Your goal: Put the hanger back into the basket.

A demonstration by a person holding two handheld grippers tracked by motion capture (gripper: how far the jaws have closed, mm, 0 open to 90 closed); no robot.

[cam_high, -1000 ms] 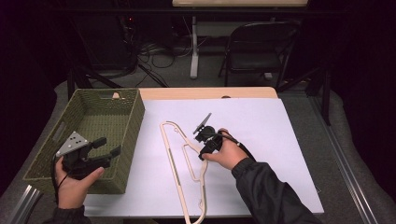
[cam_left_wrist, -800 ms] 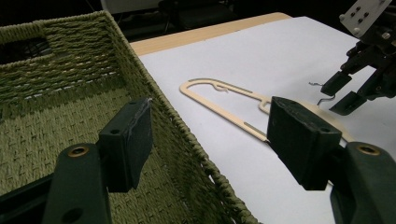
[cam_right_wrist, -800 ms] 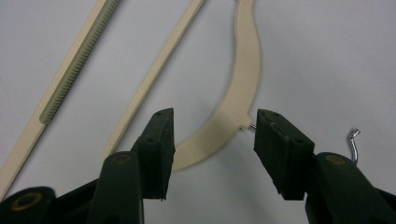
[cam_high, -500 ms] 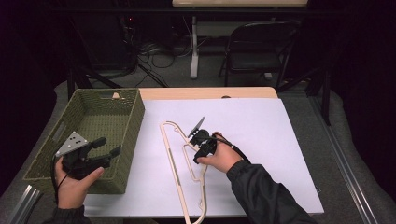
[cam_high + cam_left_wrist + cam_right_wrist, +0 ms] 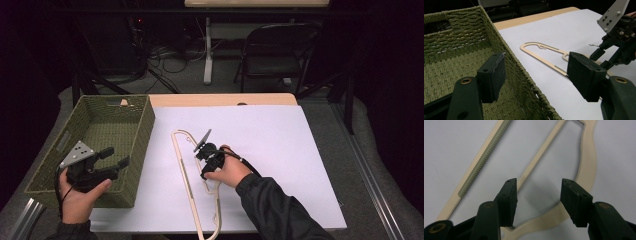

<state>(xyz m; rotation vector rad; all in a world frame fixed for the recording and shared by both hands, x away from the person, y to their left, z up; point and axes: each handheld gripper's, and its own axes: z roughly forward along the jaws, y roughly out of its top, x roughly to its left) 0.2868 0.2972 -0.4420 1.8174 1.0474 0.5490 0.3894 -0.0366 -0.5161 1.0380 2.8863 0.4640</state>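
Table [image 5: 300, 150]: white-topped, it carries everything; places below are given from the hanger.
Basket [image 5: 145, 125]: green woven, on the table just left of the hanger, apart from it, nothing seen inside.
Hanger [image 5: 182, 165]: cream plastic, lying flat on the white top, its long straight bar running from the far rounded end toward the person; the curved shoulder sits under the right gripper.
Left gripper [image 5: 116, 159]: well left of the hanger, held over the basket's near right corner; jaws spread wide, nothing between them, as the left gripper view [image 5: 536, 72] shows.
Right gripper [image 5: 202, 145]: directly over the hanger, pointing down at it; in the right gripper view [image 5: 537, 195] the jaws stand spread, having just been opening, with the thin inner bar and curved shoulder below the gap and the pads pressing on nothing.
Step in hand: the approach for a pick; the right gripper lines up on the hanger, no grip made.
Next move: it seems to call for lowering until one narrow bar lies between the pads, then closing squarely across it; the hanger is flat and thin, so the tips likely need to reach the table surface.
After that: probably a lift and a carry left toward the basket.
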